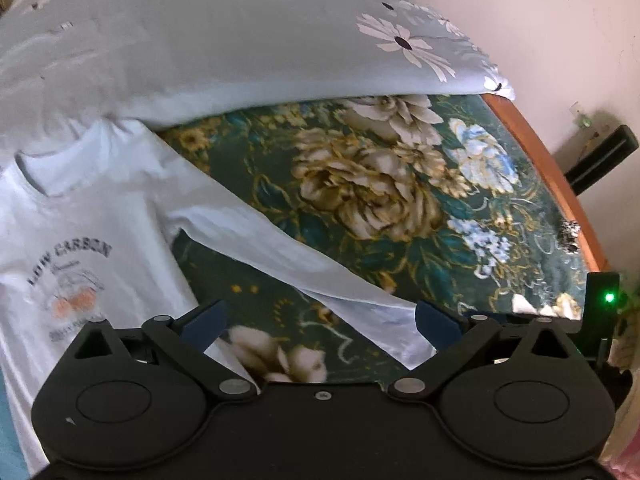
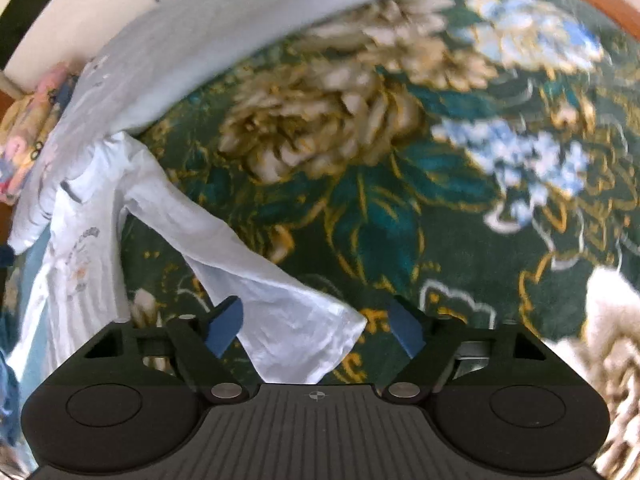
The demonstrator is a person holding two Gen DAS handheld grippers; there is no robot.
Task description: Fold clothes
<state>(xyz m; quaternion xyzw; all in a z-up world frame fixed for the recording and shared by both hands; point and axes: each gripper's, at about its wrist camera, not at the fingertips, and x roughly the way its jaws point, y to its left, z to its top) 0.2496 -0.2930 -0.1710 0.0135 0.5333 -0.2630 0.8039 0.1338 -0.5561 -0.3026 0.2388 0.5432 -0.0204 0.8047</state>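
Between the right tool's (image 2: 316, 326) open fingers lies the sleeve (image 2: 296, 320).

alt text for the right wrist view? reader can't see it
The right gripper hangs open over the cuff end of a white shirt's long sleeve, blue fingers on either side, not pressing it. The sleeve lies outstretched across a dark green floral blanket, with a pale grey quilt behind.

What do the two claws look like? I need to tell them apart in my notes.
Both claws have black bodies with round pivot housings, silver pins and dark blue fingertips. The left claw has a smooth base and a green light at its side; the right claw has a ribbed grey base with a small crosshair mark.
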